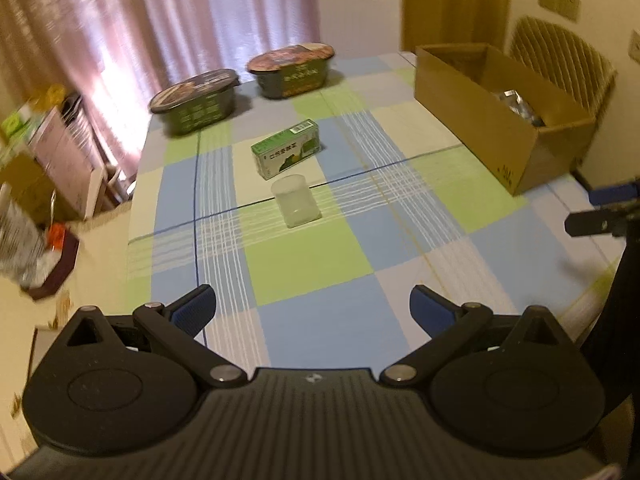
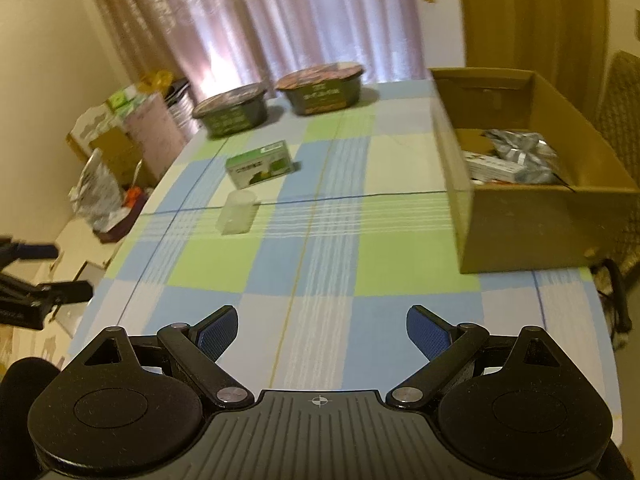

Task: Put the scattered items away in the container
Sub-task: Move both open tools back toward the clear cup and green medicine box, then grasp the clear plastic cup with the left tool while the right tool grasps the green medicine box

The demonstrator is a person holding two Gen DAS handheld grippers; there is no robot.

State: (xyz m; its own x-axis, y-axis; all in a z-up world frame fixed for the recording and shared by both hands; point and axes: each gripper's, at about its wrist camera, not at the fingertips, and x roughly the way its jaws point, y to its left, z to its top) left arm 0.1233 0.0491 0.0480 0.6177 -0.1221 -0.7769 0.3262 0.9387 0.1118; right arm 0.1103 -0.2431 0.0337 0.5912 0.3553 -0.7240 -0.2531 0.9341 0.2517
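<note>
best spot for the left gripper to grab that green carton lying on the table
Grip the green carton across its two long side faces, near the middle, coming down from above. It lies flat on its broad face, so those sides stand free. The left gripper is open; turn it to match the carton's slant, clear of the clear cup.

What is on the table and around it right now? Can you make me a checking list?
Surface: checked tablecloth, flat.
Job's things: cardboard box at the right edge, silver packets already inside; two noodle bowls at the far edge; green carton and clear plastic jar lying mid-table.
Clutter: nothing seen on the table.
Grippers: left hand-held gripper open, empty; right hand-held gripper open, empty.
Cables: nothing seen.
Surroundings: curtain, wicker chair, stacked boxes and bags left of the table.
</note>
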